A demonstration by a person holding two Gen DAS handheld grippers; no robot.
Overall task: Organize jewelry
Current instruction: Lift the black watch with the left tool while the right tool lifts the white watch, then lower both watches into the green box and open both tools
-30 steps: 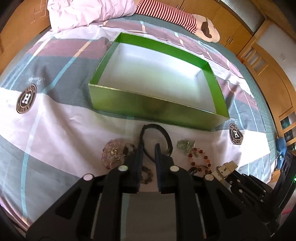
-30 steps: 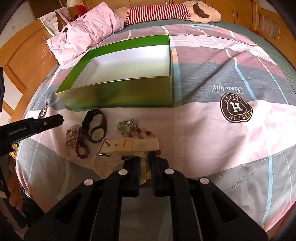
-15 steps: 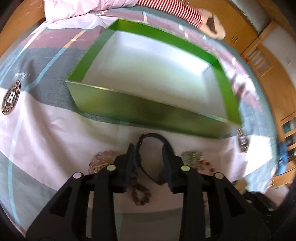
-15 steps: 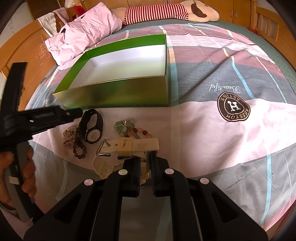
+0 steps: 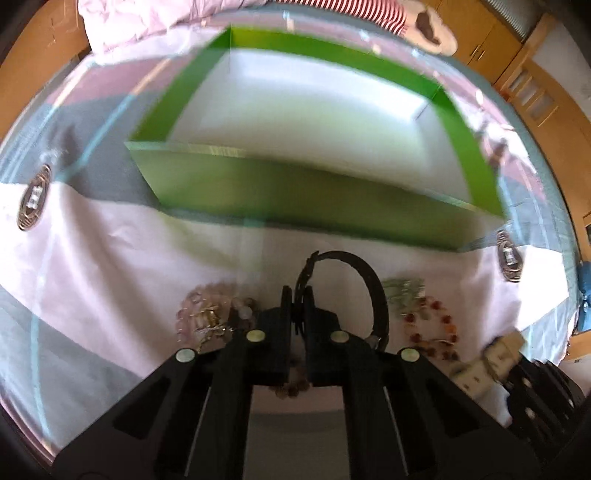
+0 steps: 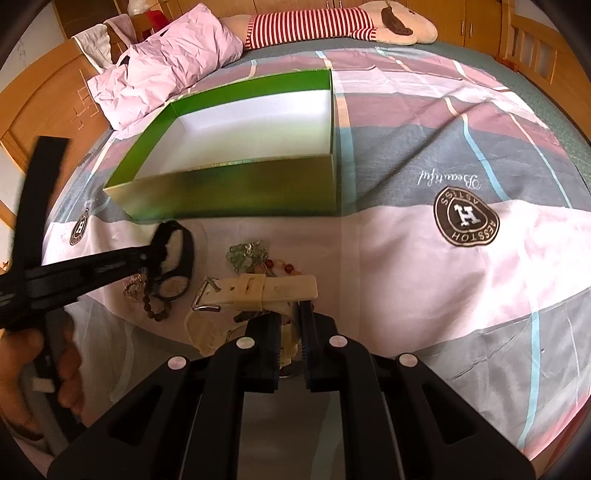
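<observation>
A green box (image 5: 332, 199) with a white inside lies open on the bed; it also shows in the right wrist view (image 6: 236, 184). My left gripper (image 5: 296, 295) is shut on the strap of a black watch (image 5: 373, 291), lifted slightly in front of the box; the watch (image 6: 177, 266) and left gripper (image 6: 149, 254) show in the right wrist view. My right gripper (image 6: 288, 317) is shut on a cream watch (image 6: 258, 291) near the bed's front. A clear bead bracelet (image 5: 210, 314) and a green and red bead bracelet (image 5: 421, 306) lie on the sheet.
The bed sheet (image 6: 443, 288) is pink, grey and white with round logos. A pink pillow (image 6: 166, 70) and a striped plush toy (image 6: 332, 22) lie behind the box. Wooden bed rails and cupboards (image 5: 532, 77) surround the bed.
My left gripper opened around the black watch's strap, then shut on it and began lifting it toward the box. My right gripper kept still, holding the cream watch.
</observation>
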